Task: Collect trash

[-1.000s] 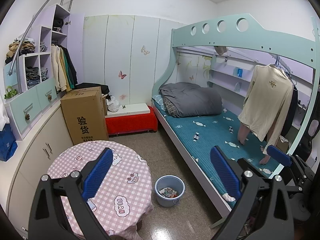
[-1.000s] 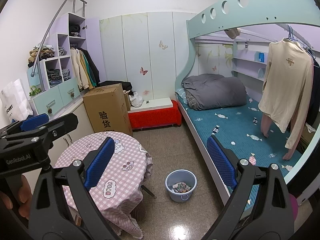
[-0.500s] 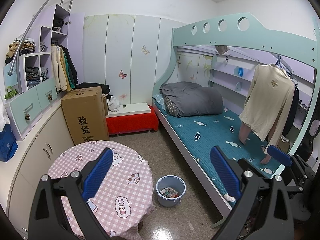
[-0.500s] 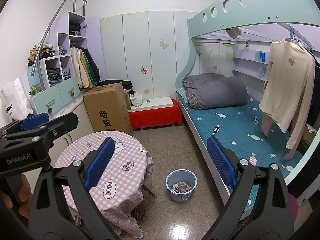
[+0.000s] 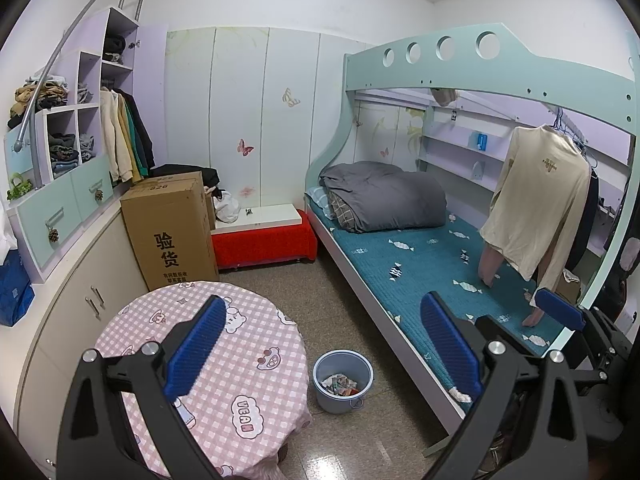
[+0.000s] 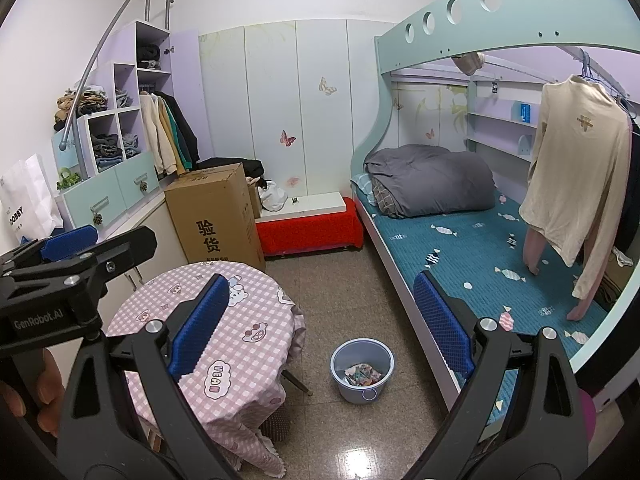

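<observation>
Both claws hang in the air above the room, spread wide with nothing between their ribbed blue pads: the left claw (image 5: 320, 344) and the right claw (image 6: 322, 322), each on black plastic arms with bright metal bolts. Down on the speckled stone floor (image 6: 344, 280) stands a small round bucket (image 6: 362, 370) of smooth pale-blue plastic, holding crumpled, colourful scraps of trash (image 6: 362, 372). The bucket sits between the round surface (image 6: 216, 340), draped in a pink checked cloth with cartoon patches, just beside its hanging edge, and the white side rail of the bunk bed (image 6: 472, 256). The bed's teal quilted mattress carries a rolled grey duvet (image 6: 432, 186) at its far end. A tall cardboard box (image 6: 216, 216) stands behind the surface.
</observation>
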